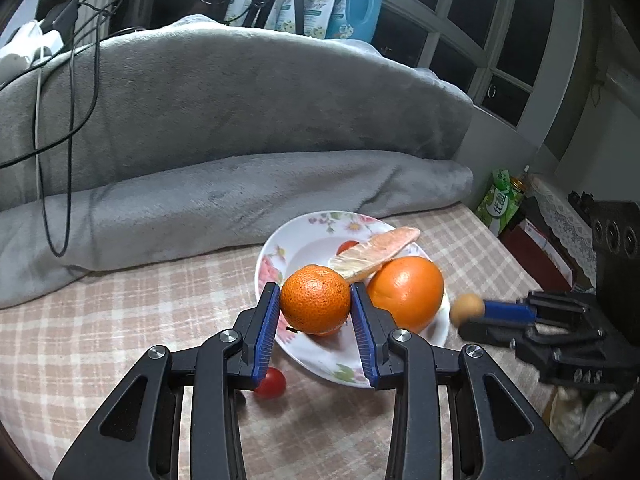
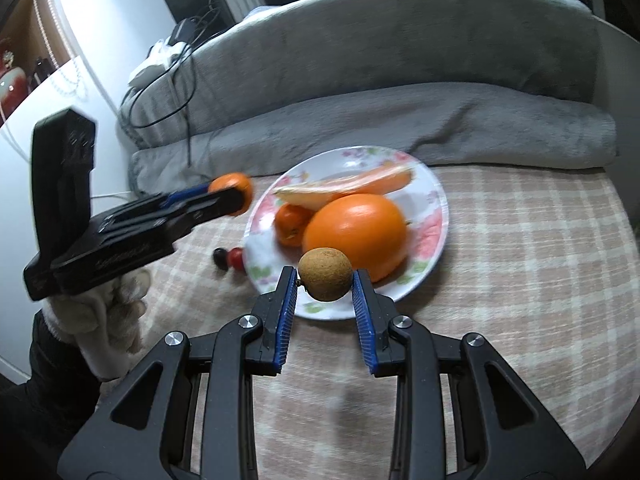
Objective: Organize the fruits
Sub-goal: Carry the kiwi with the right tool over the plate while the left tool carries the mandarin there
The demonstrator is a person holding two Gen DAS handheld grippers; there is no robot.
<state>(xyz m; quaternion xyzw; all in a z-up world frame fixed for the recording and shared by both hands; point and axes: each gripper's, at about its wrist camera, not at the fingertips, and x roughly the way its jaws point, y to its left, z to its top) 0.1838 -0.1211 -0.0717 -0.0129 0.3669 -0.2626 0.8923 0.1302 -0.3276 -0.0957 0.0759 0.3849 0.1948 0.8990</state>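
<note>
Crowding risk: left hand-held gripper (image 1: 315,304) clamps a tangerine (image 1: 315,298), right hand-held gripper (image 2: 325,280) pinches a kiwi (image 2: 326,274); releasing either at the plate's (image 2: 434,188) 6 o'clock rim, beside the large orange (image 2: 356,232), could roll it off.

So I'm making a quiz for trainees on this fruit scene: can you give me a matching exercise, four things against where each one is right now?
Things:
1. mandarin
2. small brown fruit
3. large orange
4. cherry tomato

Places:
A. lying on the checked cloth beside the plate
B. between the fingers of the left gripper
C. resting on the plate under the pomelo slice
D. between the fingers of the right gripper

Pairs: 1-B, 2-D, 3-C, 4-A
</note>
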